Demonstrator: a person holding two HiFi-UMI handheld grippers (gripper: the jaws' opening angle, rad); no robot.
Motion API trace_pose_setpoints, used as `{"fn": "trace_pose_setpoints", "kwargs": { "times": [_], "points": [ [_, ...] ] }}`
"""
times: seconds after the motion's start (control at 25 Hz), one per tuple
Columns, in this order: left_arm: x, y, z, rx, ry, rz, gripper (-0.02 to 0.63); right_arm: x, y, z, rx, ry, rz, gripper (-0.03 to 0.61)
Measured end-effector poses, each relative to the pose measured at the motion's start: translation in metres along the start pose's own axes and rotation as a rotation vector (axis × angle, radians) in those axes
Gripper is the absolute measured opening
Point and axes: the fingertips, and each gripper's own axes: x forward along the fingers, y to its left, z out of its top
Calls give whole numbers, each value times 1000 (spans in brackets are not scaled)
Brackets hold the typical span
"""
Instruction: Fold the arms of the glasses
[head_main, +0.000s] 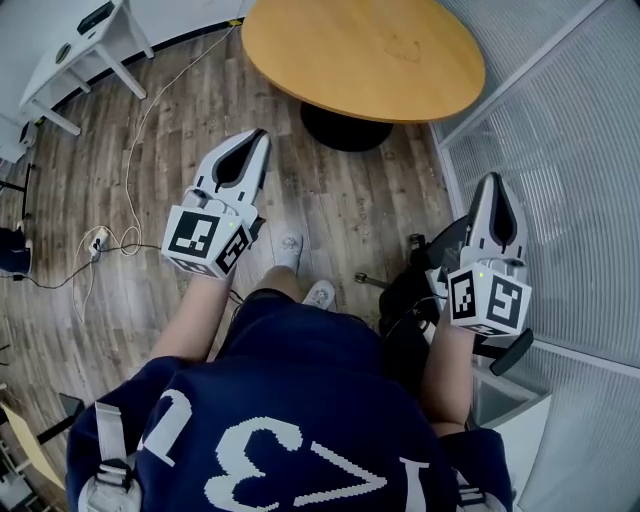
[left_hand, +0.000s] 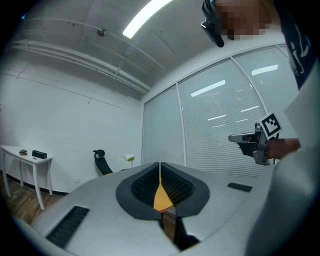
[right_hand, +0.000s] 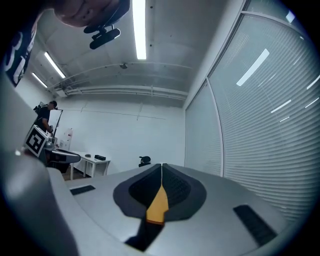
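The navy shirt at the bottom of the head view bears large white numerals, seen upside down, a 3 among them. Each gripper carries a cube of black-and-white square markers. The glasses appear in none of the views, so their direction cannot be told. Both forearms reach forward from the lap. The left gripper sits left of centre and the right gripper at the right edge. Both point up-frame towards the round wooden table, jaws clenched together on nothing.
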Motion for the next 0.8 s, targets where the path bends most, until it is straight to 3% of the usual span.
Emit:
{"fn": "trace_pose_setpoints", "kwargs": {
  "times": [0.36,0.8],
  "points": [
    [38,13,-17,-27,20,-32,23,26,-7,-12,-2,19,-27,29],
    [173,77,-19,-29,8,-121,23,148,-22,-23,-11,32,-94,29]
  ]
}}
